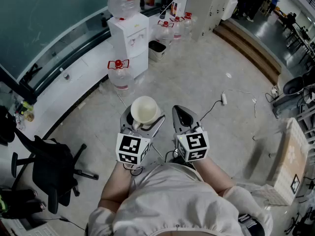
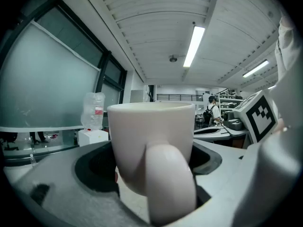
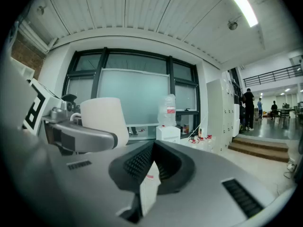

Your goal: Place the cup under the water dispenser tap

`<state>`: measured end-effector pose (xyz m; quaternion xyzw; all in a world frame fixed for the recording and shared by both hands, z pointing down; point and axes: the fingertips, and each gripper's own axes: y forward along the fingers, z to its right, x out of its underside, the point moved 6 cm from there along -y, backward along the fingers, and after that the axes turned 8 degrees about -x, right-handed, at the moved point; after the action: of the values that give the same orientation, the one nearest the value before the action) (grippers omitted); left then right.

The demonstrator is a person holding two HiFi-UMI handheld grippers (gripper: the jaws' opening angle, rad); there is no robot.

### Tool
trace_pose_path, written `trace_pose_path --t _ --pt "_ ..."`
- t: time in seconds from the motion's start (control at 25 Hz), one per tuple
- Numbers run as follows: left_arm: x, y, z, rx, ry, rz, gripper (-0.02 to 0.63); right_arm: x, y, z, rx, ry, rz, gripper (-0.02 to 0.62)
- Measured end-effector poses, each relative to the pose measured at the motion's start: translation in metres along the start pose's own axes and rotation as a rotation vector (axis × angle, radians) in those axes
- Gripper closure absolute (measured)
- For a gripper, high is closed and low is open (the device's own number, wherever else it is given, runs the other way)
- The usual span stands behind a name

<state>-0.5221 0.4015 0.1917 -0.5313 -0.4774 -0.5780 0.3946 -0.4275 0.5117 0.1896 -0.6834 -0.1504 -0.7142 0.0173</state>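
Overhead, from the head view, the left gripper (image 1: 145,118) is clamped on the sides of a white mug (image 1: 144,108), held upright over the grey floor (image 1: 211,73) and well short of the water dispenser (image 1: 131,44) by the glass wall. The right gripper (image 1: 183,113) is just beside it, empty. The left gripper view has the mug filling the space between the jaws, its handle (image 2: 170,186) facing the camera and the dispenser small beyond on the left. The right gripper view has its jaws closed together on nothing, with the mug off to the left.
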Motion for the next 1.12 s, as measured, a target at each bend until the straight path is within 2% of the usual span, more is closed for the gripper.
trace_pose_path --t 0.2,0.56,0.84,1.12 --pt "0.001 0.007 -0.005 -0.001 -0.002 -0.007 0.15 0.0 0.007 0.004 0.0 0.004 -0.008 0.571" --pt "0.009 0.03 -0.008 0.004 -0.015 -0.055 0.15 0.009 0.014 0.029 0.04 0.078 -0.01 0.57" --pt "0.012 0.089 0.002 -0.055 -0.012 -0.073 0.15 0.021 0.042 0.086 -0.042 0.08 -0.026 0.57" --pt "-0.005 0.169 0.008 -0.204 -0.022 -0.038 0.15 0.011 0.088 0.175 -0.173 0.074 -0.043 0.569"
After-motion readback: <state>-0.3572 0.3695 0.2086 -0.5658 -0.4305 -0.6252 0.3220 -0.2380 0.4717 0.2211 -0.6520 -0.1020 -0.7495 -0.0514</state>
